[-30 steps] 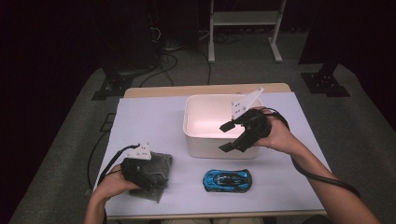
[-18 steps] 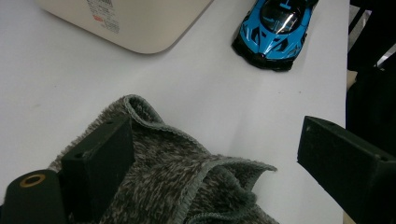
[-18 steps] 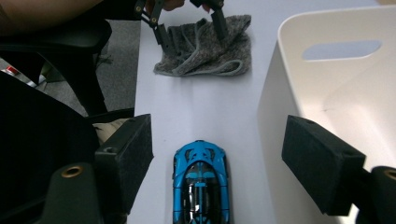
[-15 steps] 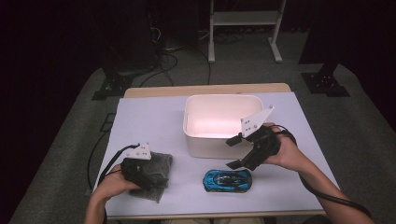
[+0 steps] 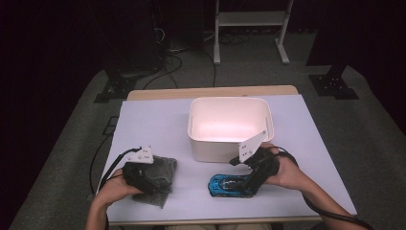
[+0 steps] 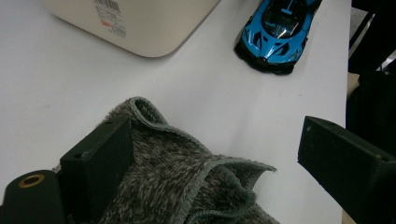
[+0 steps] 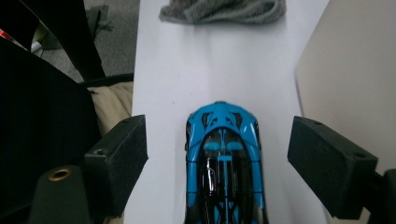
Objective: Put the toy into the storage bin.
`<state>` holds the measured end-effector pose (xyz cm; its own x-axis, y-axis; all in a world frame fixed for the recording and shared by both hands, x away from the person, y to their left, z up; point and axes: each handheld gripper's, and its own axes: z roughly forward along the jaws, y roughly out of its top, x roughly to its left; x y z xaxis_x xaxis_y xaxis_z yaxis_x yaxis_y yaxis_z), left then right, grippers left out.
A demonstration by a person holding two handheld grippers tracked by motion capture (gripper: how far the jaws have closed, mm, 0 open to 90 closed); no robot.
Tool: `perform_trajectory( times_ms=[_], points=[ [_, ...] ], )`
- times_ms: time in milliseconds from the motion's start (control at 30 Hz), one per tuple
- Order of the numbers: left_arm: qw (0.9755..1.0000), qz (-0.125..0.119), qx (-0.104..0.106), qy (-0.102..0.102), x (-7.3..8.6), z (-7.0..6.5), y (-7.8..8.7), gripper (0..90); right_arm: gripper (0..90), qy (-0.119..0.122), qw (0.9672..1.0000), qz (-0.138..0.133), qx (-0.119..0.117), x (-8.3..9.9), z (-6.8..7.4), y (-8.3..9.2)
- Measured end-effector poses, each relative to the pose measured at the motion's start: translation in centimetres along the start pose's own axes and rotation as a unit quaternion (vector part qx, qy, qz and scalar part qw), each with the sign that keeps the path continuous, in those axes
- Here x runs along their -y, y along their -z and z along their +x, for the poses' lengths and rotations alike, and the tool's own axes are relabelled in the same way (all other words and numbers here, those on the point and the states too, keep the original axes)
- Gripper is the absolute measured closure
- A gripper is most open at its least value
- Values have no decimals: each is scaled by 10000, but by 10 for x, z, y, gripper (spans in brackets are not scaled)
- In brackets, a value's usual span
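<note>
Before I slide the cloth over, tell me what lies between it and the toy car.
Nothing: in the high view, bare white tabletop separates the cloth from the car. The left gripper view shows the same bare stretch.

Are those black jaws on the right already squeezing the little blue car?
Apart. In the right gripper view the blue car lies between the right gripper's open jaws, with white table visible on both sides of it.

Count: 1 blue toy sports car (image 5: 230, 185), just in front of the bin. 1 white plastic bin (image 5: 231, 126). 1 grey fleece cloth (image 5: 158, 179), well left of the bin. 2 handheld grippers: left gripper (image 5: 143, 178), right gripper (image 5: 252, 184), both nearer than the bin.
</note>
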<state>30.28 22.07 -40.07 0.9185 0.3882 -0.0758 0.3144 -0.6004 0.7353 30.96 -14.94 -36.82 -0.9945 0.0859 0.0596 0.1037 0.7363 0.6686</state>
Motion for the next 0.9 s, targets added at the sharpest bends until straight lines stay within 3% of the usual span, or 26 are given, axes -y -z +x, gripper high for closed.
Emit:
perform_trajectory(
  times_ms=[367, 900],
  points=[
    [10000, 7, -1, 9, 1, 0, 0, 97, 145, -130, 9995, 267, 84, 26, -5, -34],
    [10000, 50, 43, 8, 1, 0, -3, 97, 133, -167, 9983, 503, 244, 39, -8, -54]
  ],
)
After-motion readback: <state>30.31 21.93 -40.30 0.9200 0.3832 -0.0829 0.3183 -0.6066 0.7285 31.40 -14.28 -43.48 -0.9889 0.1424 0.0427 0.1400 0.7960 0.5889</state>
